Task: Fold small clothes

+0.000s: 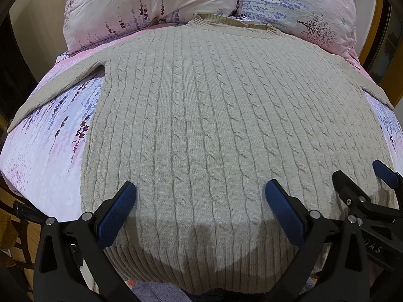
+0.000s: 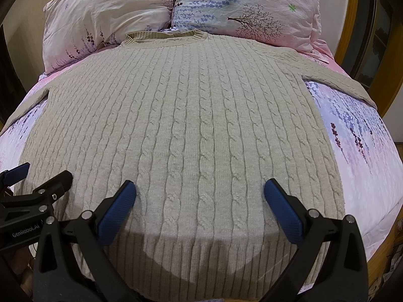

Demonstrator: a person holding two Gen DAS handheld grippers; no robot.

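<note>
My left jaws (image 1: pixel 200 193): spread wide, holding nothing, hovering over the near part of the sweater just above its ribbed hem.
My right jaws (image 2: pixel 200 192): also spread wide and empty, close beside the left ones (each shows at the edge of the other's view), over the same lower stretch of knit.
Hem (image 1: pixel 201 271): the ribbed band nearest me, lying flat, partly in my own shadow; it hangs at the near edge of the bed.
Sweater (image 2: pixel 181 125): beige cable-knit, spread face up on the bed, body smooth, collar at the far end.
Sleeves (image 1: pixel 58 88): angled out to both sides, their cuffs running out of view.
Bed (image 2: pixel 365 151): floral pink and lilac sheet, bare on both sides of the sweater.
Pillows (image 2: pixel 239 7): two at the far end, the collar just touching or nearly touching them (I cannot tell which).
Stage, as I judge it: nothing folded yet.
Risk: thick knit may let me pinch only the top layer, so the back stays behind and the fold bunches.
Risk: uneven pulls from my two sides would skew the fold.
Risk: dragging could pull the sweater off the near edge.
</note>
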